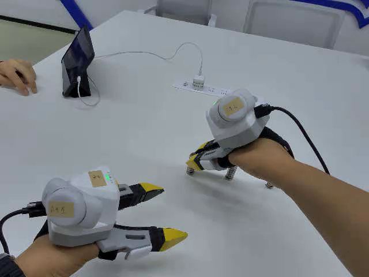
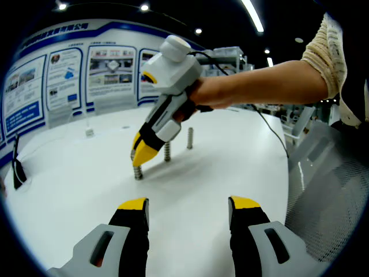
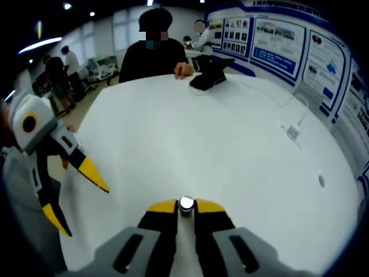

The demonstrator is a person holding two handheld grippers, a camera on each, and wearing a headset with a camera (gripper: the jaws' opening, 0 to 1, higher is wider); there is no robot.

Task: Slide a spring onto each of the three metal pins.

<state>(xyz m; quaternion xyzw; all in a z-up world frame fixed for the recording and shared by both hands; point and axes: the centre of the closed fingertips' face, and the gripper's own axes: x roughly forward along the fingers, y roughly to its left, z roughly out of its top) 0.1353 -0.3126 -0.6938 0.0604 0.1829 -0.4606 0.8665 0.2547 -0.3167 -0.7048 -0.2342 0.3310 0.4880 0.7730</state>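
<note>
Three metal pins stand upright on the white table [image 1: 144,127]. My right gripper [image 1: 196,163] is shut around the top of the nearest pin [image 1: 190,171], on the spring [image 3: 186,203] that sits on it. The left gripper view shows that coiled pin [image 2: 138,172] under the right gripper [image 2: 144,154]. A second pin [image 1: 230,172] also carries a spring [image 2: 167,151]. The third pin [image 2: 189,138] looks smoother and is half hidden behind the arm [image 1: 269,184]. My left gripper [image 1: 164,212] stands open and apart, holding nothing, its own tips [image 2: 189,205] wide.
A tablet on a stand [image 1: 78,57] and a white power strip [image 1: 202,88] with a cable lie at the far side. Someone's hand [image 1: 17,75] rests at the far left edge. A person [image 3: 153,52] sits across the table.
</note>
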